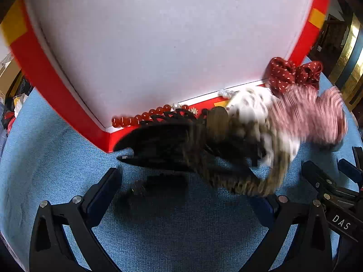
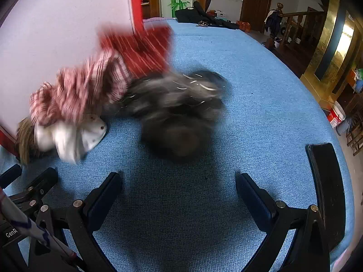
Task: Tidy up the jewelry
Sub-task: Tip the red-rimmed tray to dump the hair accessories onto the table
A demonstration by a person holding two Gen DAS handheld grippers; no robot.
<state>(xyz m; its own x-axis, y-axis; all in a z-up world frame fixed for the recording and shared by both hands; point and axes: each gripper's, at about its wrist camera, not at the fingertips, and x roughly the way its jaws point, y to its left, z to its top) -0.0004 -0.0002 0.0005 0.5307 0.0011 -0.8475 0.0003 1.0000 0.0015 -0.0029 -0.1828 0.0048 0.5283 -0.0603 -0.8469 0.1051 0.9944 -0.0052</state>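
A red box with a white lining [image 1: 140, 45] stands on the blue cloth. A red bead bracelet [image 1: 145, 115] lies on its near rim. In front lie a black claw hair clip [image 1: 158, 140], a brown braided band [image 1: 245, 181], a white spotted scrunchie [image 1: 254, 104], a pink striped scrunchie [image 1: 310, 113] and a dark red dotted bow [image 1: 292, 72]. My left gripper [image 1: 188, 188] is open just short of the clip. My right gripper [image 2: 179, 188] is open and empty before a blurred dark grey hair piece [image 2: 179, 113]. The pink scrunchie [image 2: 74, 93] and white scrunchie [image 2: 74, 138] lie to its left.
The blue cloth [image 2: 261, 86] covers a large table that curves away at the right. A black phone [image 2: 326, 185] lies by the right edge. Dark clothes [image 2: 199, 15] sit at the far end. The right gripper's fingers [image 1: 322, 181] show at the left wrist view's right.
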